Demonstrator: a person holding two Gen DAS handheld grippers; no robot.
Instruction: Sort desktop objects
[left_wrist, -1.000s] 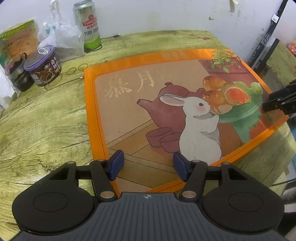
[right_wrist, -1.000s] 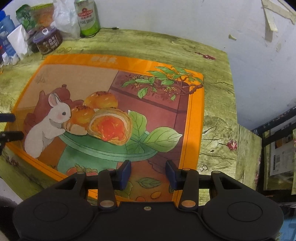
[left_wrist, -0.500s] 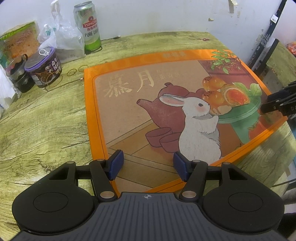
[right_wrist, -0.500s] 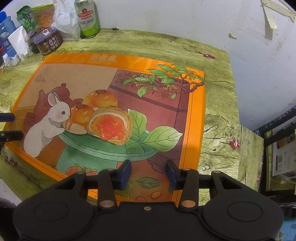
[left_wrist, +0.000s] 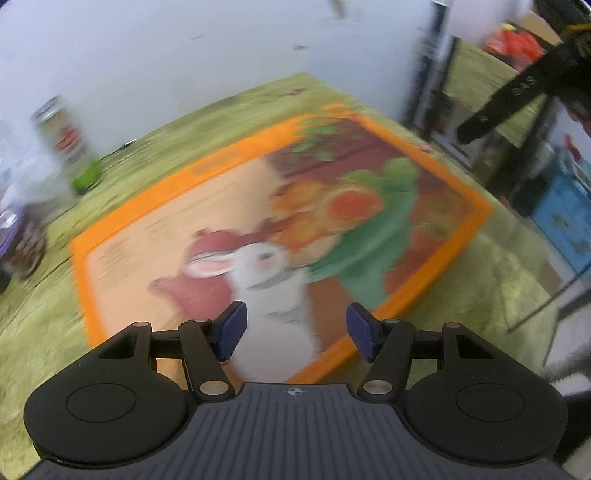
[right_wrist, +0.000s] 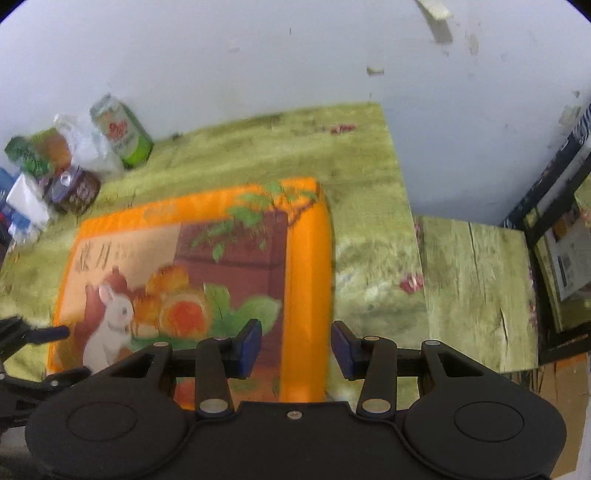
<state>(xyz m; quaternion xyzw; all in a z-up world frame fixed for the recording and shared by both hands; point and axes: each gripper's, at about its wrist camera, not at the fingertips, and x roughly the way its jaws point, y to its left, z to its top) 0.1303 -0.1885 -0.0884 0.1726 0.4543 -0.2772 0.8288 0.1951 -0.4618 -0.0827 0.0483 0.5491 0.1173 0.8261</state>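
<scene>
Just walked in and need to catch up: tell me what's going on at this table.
A person holds a two-finger tool in each hand over a large orange box with a rabbit picture, flat on the green table. The left tool hangs above its near edge, the right tool above its right border. Both stand open, gripping nothing.

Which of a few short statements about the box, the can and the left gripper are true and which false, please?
1. The box has an orange border and a white rabbit on its lid. True.
2. The can stands on the box. False: it stands on the table near the wall, clear of the box.
3. The left gripper has its fingers clamped on the can. False: its fingers stand apart above the box.
4. A plastic bag sits beside the can. True.
</scene>
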